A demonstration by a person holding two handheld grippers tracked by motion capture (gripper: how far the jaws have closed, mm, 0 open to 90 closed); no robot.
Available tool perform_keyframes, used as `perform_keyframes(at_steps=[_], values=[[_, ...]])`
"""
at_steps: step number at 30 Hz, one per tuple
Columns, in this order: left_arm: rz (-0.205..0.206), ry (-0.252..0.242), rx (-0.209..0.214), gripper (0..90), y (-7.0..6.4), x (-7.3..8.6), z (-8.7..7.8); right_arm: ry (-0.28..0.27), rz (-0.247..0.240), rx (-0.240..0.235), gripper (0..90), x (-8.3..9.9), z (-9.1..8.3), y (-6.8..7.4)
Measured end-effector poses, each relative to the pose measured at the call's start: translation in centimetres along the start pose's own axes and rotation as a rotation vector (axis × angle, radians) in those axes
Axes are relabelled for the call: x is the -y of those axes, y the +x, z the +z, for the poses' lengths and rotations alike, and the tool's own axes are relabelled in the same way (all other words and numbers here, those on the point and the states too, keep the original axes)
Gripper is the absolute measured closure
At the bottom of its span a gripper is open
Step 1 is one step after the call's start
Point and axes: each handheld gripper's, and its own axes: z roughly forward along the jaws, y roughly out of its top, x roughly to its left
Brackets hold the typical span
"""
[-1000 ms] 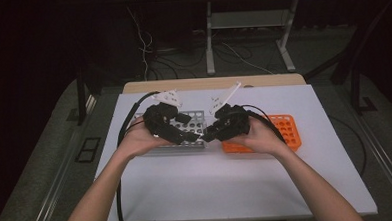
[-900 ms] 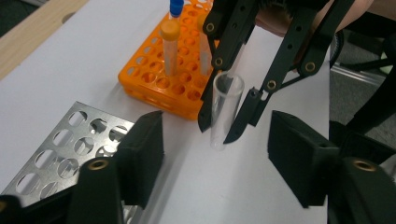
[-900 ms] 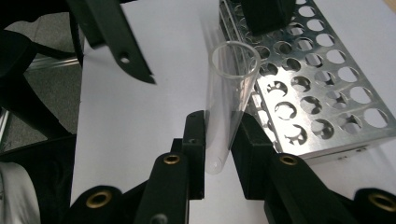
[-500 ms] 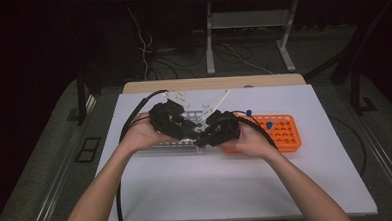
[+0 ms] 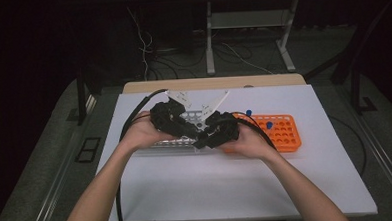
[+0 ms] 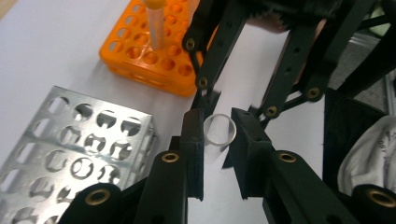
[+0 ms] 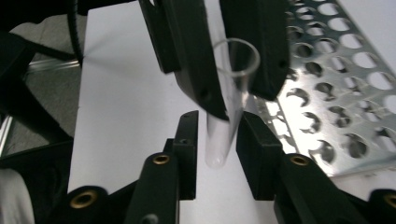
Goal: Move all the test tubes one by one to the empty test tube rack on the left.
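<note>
A clear, uncapped test tube (image 7: 220,133) hangs between my two grippers above the white table. My left gripper (image 6: 217,122) is shut on it just below the open rim (image 6: 223,142). My right gripper (image 7: 217,137) stands open around the tube's rounded lower end, with a thin gap on each side. In the high view the left gripper (image 5: 187,133) and right gripper (image 5: 201,140) meet tip to tip at the right end of the metal rack (image 5: 158,142). The right gripper view has the left gripper (image 7: 240,100) coming down from the top.
A perforated metal rack (image 6: 70,149) lies left of the meeting point. An orange rack (image 5: 285,134) to the right holds two blue-capped tubes (image 5: 268,123), and one orange-capped tube (image 6: 155,28). Bare white table (image 5: 227,189) extends toward the near edge.
My right gripper has moved left from the orange rack to meet the left gripper at the metal rack's right end. The left gripper shifted only slightly.
</note>
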Motion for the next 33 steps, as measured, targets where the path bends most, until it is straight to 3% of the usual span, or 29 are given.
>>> perform_keyframes(at_steps=[9, 18, 27, 29, 33], values=[[-0.004, 0.004, -0.042, 74.6, 0.8, -1.2, -1.3, -0.063, 0.069, 0.059, 56.7, 0.8, -4.0, -0.9], [-0.011, 0.018, -0.076, 74.6, 2.3, -2.7, -2.3, -0.102, 0.14, 0.118, 35.0, 2.0, -7.4, -0.9], [-0.062, 0.007, -0.112, 74.6, 4.7, -3.4, -2.4, -0.145, 0.194, 0.187, 10.1, 3.6, -10.3, -0.7], [-0.074, 0.001, -0.118, 74.6, 5.3, -3.5, -2.3, -0.143, 0.205, 0.2, 0.3, 4.0, -10.8, -0.8], [-0.099, -0.004, -0.127, 74.6, 6.5, -3.7, -1.8, -0.159, 0.219, 0.22, 0.2, 5.0, -12.0, -0.6]])
